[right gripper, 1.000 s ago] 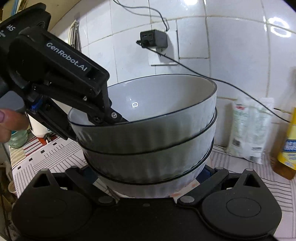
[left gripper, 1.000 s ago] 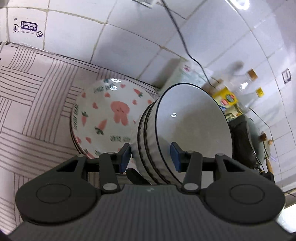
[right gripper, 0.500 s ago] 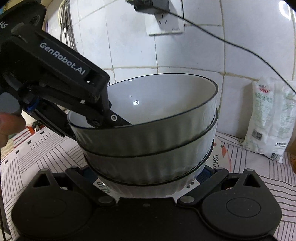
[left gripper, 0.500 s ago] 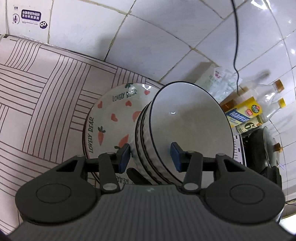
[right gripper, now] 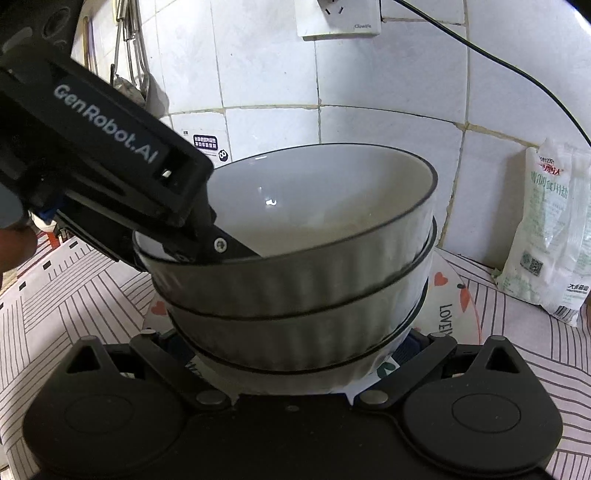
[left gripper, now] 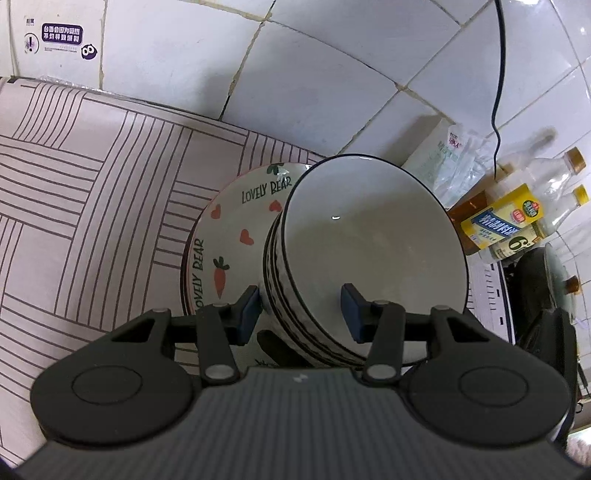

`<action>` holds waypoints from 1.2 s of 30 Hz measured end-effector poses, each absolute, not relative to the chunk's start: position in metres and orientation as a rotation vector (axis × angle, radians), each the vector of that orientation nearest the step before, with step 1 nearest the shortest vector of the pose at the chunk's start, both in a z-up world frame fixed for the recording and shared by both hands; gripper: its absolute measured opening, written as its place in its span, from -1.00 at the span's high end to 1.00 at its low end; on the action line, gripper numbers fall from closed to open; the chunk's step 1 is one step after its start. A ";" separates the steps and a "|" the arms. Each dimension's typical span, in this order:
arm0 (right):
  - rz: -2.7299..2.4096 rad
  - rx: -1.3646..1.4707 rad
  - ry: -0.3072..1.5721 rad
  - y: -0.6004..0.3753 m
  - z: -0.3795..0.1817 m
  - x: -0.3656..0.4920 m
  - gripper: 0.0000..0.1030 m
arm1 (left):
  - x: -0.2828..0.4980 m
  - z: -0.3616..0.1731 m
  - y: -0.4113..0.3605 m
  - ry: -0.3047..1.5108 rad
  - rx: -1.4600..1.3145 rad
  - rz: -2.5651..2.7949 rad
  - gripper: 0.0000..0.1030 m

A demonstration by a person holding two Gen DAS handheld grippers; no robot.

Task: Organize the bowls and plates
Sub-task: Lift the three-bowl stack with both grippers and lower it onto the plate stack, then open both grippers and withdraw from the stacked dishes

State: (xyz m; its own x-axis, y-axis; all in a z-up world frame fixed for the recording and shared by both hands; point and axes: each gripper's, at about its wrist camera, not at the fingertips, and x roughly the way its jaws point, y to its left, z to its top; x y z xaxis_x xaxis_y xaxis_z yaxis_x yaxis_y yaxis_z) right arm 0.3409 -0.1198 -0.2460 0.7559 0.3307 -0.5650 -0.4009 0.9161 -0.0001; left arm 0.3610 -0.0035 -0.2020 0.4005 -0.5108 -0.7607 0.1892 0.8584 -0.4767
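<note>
Tongs [left gripper: 301, 308] clamp stacked bowls [left gripper: 369, 240] (apparently resting) on plate [left gripper: 229, 221], striped cloth [left gripper: 92, 166].

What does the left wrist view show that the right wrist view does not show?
Only the left wrist view shows the bottles by the wall and the dark pan.

Only the right wrist view shows the wall socket, the hanging utensils and the left gripper's body.

Both show the stack of grey bowls over the Lovely Bear plate, the salt bag and the striped cloth.
</note>
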 end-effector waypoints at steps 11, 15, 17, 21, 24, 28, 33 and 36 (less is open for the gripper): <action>0.324 -0.169 0.692 -0.104 -0.242 0.331 -0.96 | 0.348 -0.186 -0.013 1.048 -0.293 -0.366 0.10; 0.278 -0.169 0.654 -0.104 -0.230 0.297 -0.96 | 0.330 -0.163 -0.014 0.991 -0.249 -0.365 0.02; 0.252 -0.134 0.647 -0.104 -0.222 0.282 -0.96 | 0.321 -0.152 -0.013 0.968 -0.237 -0.364 0.00; 0.194 -0.055 0.674 -0.107 -0.205 0.266 -0.96 | 0.299 -0.129 -0.011 0.911 -0.203 -0.362 -0.08; 0.132 -0.036 0.661 -0.111 -0.191 0.245 -0.96 | 0.279 -0.112 -0.007 0.876 -0.178 -0.373 -0.14; 0.088 -0.028 0.665 -0.111 -0.174 0.221 -0.96 | 0.253 -0.096 -0.001 0.875 -0.130 -0.400 -0.14; 0.062 0.008 0.645 -0.111 -0.156 0.191 -0.96 | 0.217 -0.081 0.009 0.861 -0.122 -0.419 -0.15; 0.043 0.055 0.649 -0.113 -0.141 0.171 -0.96 | 0.195 -0.072 0.014 0.855 -0.114 -0.412 -0.21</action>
State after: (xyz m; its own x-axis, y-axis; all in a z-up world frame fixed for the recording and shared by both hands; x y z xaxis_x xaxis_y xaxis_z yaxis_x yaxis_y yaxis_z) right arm 0.1711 -0.1129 -0.1413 0.7961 0.0570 -0.6025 -0.0227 0.9977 0.0643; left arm 0.1948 0.0142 -0.0717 0.5830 -0.3974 -0.7087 0.3071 0.9153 -0.2607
